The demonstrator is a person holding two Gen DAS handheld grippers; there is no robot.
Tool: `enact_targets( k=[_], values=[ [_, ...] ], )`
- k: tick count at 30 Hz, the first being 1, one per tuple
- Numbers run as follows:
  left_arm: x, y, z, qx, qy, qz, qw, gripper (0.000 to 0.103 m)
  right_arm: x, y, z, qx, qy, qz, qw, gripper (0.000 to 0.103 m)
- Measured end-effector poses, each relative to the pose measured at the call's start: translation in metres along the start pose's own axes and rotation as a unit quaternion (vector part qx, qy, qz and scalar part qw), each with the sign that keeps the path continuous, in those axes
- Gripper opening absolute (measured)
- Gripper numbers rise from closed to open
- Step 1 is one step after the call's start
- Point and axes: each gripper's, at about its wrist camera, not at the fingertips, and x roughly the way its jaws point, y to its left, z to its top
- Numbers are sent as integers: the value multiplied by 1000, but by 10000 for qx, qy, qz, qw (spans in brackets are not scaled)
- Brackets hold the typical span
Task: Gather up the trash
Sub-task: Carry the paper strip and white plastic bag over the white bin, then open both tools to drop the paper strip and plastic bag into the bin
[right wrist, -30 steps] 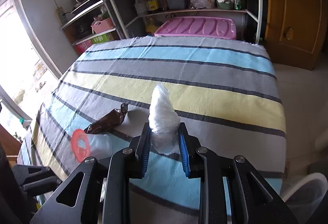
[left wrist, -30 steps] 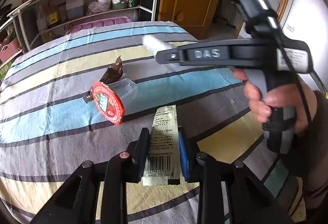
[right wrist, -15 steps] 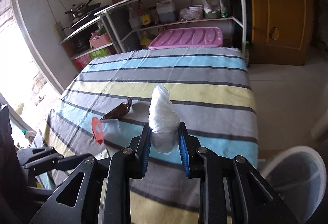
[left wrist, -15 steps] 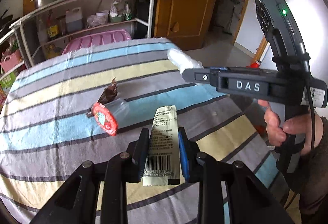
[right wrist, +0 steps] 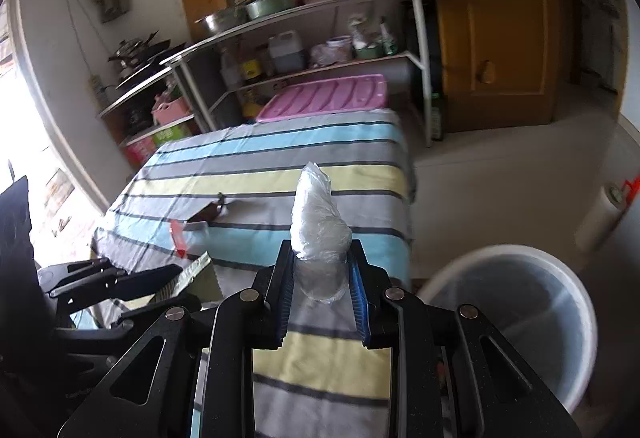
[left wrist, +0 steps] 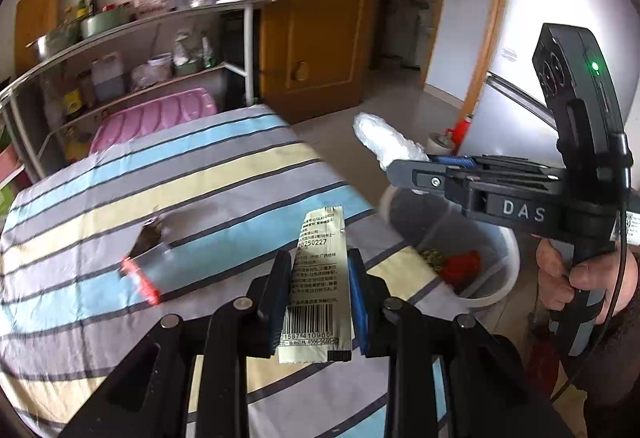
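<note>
We count four pieces of trash: two are held and two lie on the tabletop (left wrist: 224, 173). The left gripper (left wrist: 318, 298) has its jaws clamped on one flat foil sachet (left wrist: 318, 278) with a barcode at its near end, raised over the near edge of the striped cloth. The right gripper (right wrist: 322, 290) has its jaws clamped on one crumpled wad of clear plastic film (right wrist: 318, 226), which sticks up past the fingertips. On the cloth lie one clear cup with a red rim (left wrist: 148, 270), tipped on its side, and one dark brown wrapper (left wrist: 146, 238) touching its far end. There is one white bin (right wrist: 516, 322) on the floor just off the tabletop's corner, with some trash already inside. A second ago both grippers were over the middle of the cloth and no bin showed; half a second ago it appeared only at the right wrist view's edge. Now the bin fills the lower right of that view, and the left wrist view sees the right gripper (left wrist: 404, 167) with its film above the rim. The cup and wrapper have stayed where they lay.
</note>
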Motion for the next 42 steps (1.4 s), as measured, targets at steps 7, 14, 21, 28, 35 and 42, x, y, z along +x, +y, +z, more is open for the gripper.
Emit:
enact_targets(
  k=[7,14,21,28,35,42],
  values=[
    [15,-38,13,306,8,-318,9990,29,-34,-35,-19,314,-128,-353,9988,27],
    [31,-80,23,593,84,-606,9964,29,-60,-72,-39,635,-182,-707,9953,27],
    [60,-113,32,731,320,-852,9932,29,-75,-115,-66,1005,-57,-1040,9895,27],
    [95,-136,29,870,655,-889,9901,29,-57,-144,-86,1212,362,-1234,9843,27],
    [123,-147,23,940,952,-706,9885,29,-39,-159,-99,1314,718,-1513,9771,27],
    [128,-142,19,859,1031,-575,9893,55,-32,-166,-106,1338,827,-1655,9736,39]
  ],
)
